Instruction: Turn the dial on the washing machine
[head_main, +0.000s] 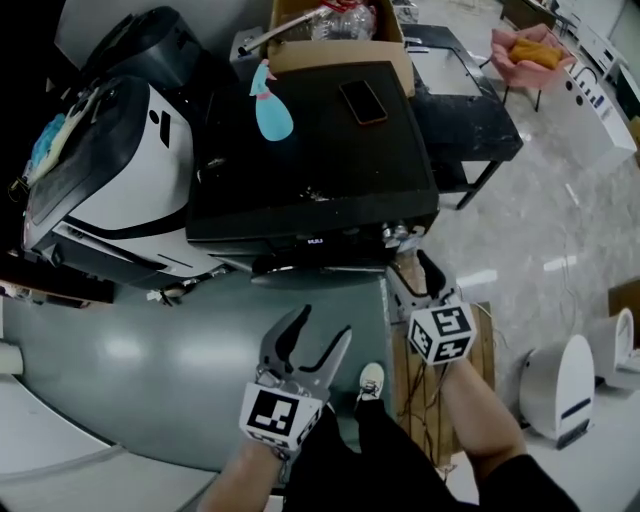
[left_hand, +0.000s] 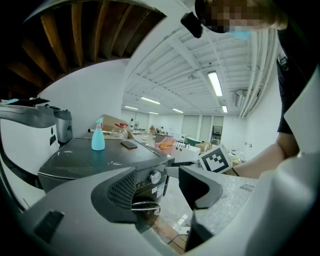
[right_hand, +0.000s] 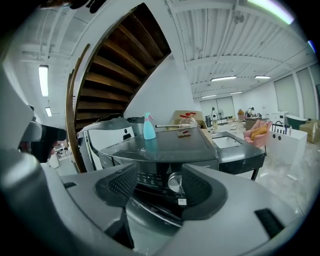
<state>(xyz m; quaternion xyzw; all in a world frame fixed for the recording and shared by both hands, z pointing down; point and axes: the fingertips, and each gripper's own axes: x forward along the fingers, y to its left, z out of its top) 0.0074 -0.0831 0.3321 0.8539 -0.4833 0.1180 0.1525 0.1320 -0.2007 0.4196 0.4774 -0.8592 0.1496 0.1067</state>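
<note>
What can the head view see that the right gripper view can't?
Only the head view shows the left tongs, open, and a white shoe. Only the right gripper view shows the wooden stairs overhead and the ceiling lights. Both show the blue spray bottle on the dark washing machine.

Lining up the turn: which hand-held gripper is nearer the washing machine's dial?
Right. The right hand-held gripper is close in front of the dial, jaws open and aimed at it. The left hand-held gripper is farther back and off to the dial's left, also open.
</note>
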